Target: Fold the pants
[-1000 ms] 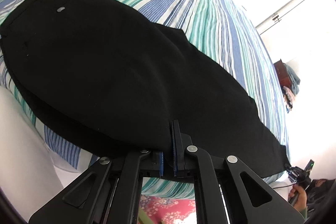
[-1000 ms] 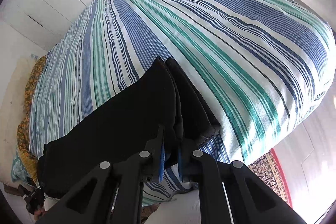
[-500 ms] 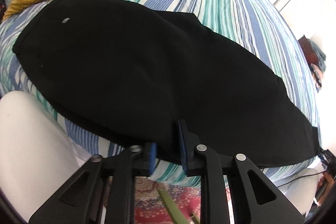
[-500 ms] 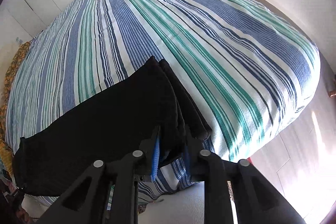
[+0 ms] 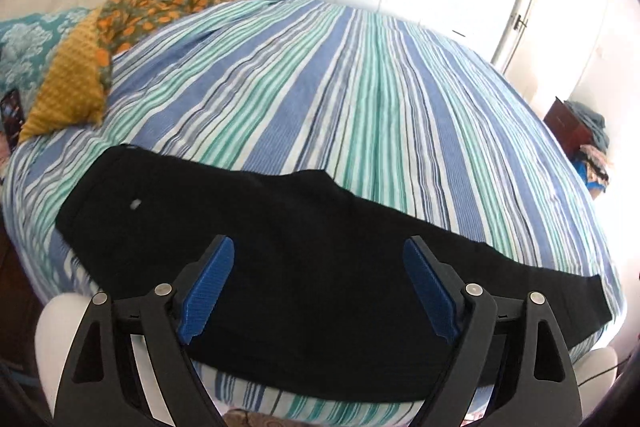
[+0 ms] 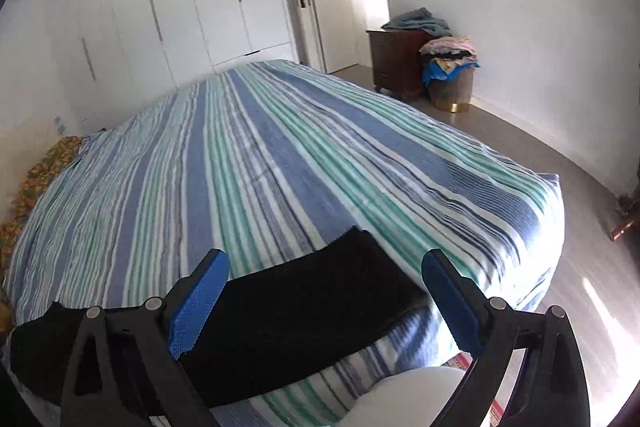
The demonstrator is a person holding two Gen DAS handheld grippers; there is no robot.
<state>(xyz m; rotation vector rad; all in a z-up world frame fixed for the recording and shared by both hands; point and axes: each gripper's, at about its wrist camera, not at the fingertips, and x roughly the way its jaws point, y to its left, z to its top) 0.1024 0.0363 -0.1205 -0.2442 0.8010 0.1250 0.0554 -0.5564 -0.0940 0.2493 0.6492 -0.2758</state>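
My left tongs (image 5: 316,287) and right tongs (image 6: 324,303) are wide apart, holding nothing — the pants (image 5: 280,247) lie along the bed's (image 5: 360,99) near edge, legs together. Next I should grip the cuff end and fold toward the waist.

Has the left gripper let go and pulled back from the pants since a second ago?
Yes. The left gripper now stands open, holding nothing, raised back from the black pants, which lie flat on the striped bedspread.
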